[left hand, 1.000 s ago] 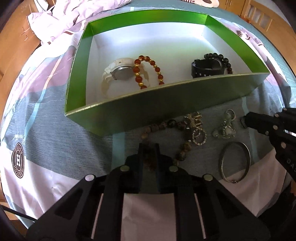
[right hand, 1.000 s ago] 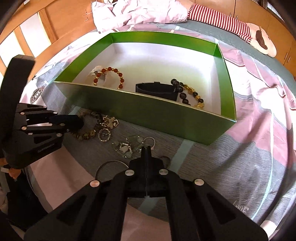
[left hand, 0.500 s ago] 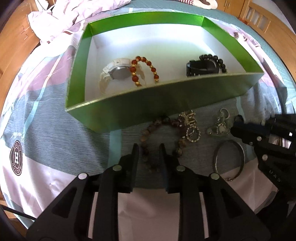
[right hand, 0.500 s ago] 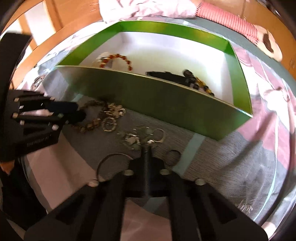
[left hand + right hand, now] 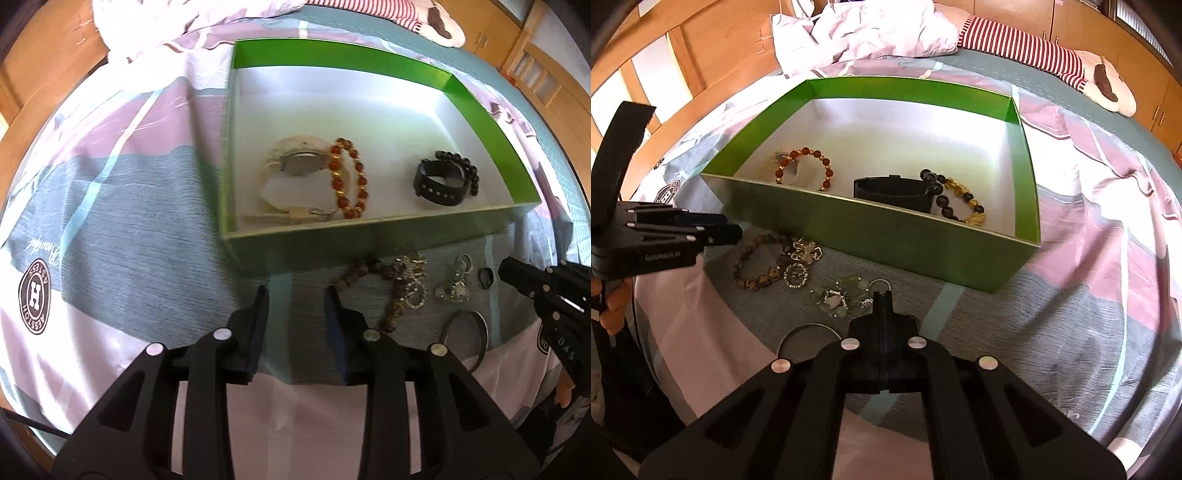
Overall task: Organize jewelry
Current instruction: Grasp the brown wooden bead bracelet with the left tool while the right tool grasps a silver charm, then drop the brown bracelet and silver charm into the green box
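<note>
A green box (image 5: 369, 236) (image 5: 879, 236) on the bed holds a white watch (image 5: 295, 166), a red bead bracelet (image 5: 349, 184) (image 5: 805, 166), a black watch (image 5: 439, 184) (image 5: 892, 192) and a black-and-gold bead bracelet (image 5: 960, 203). In front of it lie a brown bead bracelet (image 5: 391, 291) (image 5: 753, 269), a sparkly pendant (image 5: 801, 264), a pale charm cluster (image 5: 454, 288) (image 5: 838, 297), a small ring (image 5: 485, 277) and a metal bangle (image 5: 465, 339) (image 5: 809, 330). My left gripper (image 5: 295, 291) is open and empty, left of the brown bracelet. My right gripper (image 5: 881, 295) is shut, its tip beside the charm cluster.
The bedsheet (image 5: 129, 229) is grey, pink and white. A crumpled pink blanket (image 5: 864, 33) and a striped plush toy (image 5: 1052, 62) lie at the far side. Wooden bed frame (image 5: 683, 66) stands at the left.
My left gripper has opened and lifted up and left, off the brown bracelet. My right gripper stayed shut near the charm cluster, rising a little.
</note>
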The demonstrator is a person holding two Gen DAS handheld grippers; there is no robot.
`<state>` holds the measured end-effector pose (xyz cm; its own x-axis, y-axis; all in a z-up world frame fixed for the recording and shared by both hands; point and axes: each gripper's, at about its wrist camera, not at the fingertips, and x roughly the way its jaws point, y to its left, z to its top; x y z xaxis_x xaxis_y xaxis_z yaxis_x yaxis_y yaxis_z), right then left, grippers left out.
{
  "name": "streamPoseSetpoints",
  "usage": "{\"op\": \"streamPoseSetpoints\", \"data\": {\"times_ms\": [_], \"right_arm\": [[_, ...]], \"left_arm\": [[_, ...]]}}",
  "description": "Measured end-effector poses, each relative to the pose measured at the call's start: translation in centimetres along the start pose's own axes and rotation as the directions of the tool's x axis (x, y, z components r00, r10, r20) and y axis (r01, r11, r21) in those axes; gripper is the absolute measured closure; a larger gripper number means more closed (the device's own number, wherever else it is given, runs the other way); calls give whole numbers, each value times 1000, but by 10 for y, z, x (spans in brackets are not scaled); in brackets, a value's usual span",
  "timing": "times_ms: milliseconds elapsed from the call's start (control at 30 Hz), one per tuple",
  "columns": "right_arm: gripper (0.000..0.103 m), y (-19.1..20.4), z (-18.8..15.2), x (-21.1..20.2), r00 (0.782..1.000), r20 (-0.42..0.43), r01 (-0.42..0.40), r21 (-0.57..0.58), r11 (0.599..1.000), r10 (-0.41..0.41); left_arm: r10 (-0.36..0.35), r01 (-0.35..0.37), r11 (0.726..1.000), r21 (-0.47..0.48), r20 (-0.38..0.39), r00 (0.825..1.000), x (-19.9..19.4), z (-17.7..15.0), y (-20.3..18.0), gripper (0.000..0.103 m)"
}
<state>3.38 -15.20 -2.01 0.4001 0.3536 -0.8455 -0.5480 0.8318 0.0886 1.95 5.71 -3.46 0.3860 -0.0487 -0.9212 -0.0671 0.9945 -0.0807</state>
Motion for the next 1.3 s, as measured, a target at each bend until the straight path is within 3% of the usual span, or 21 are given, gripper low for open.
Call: {"op": "streamPoseSetpoints", "data": {"times_ms": [133,267,300,367,400,467,533,667,733,833,1033,1300], "right_arm": [[103,-2,-4,2,1000,-12,14,9,1000,-14],[103,-2,-3,-1,1000,6,-5,11,1000,5],[97,-1,-3,0,1000,7,-14,12,1000,14],[76,2,-4,4,999,1,-36,18,999,36],[65,4,-4,6,999,-4,-49,19,999,49],[57,14,-3,9,998,-1,-64,-1,998,64],[46,26,-2,12,998,12,-56,-39,998,56],[50,43,-3,27,1000,-2,-31,-92,995,31],[81,46,-5,36,1000,-20,-24,-101,995,22],[88,47,-5,36,1000,-12,-11,-113,994,10],[89,41,-3,16,999,21,-26,-101,995,28],[88,24,8,-39,985,155,-69,-51,996,76]], "left_arm": [[-11,11,997,71,-1,1000,6,-3,-22,62],[9,-7,994,110,-21,1000,17,-6,-35,61],[20,-17,993,118,-24,1000,20,-6,-37,61],[37,-34,991,130,-18,999,23,-6,-42,63],[41,-39,990,134,-15,999,24,-5,-44,76],[51,-48,988,147,-16,999,26,-3,-51,87],[52,-48,987,151,-18,999,26,-3,-52,89],[50,-47,987,151,-19,999,27,-2,-54,90],[49,-46,988,151,-19,999,27,-1,-55,91],[44,-41,989,142,-19,999,21,-6,-45,93],[22,-24,991,134,9,1000,3,-6,-36,95],[-88,70,988,136,126,988,-58,-1,-36,95]]}}
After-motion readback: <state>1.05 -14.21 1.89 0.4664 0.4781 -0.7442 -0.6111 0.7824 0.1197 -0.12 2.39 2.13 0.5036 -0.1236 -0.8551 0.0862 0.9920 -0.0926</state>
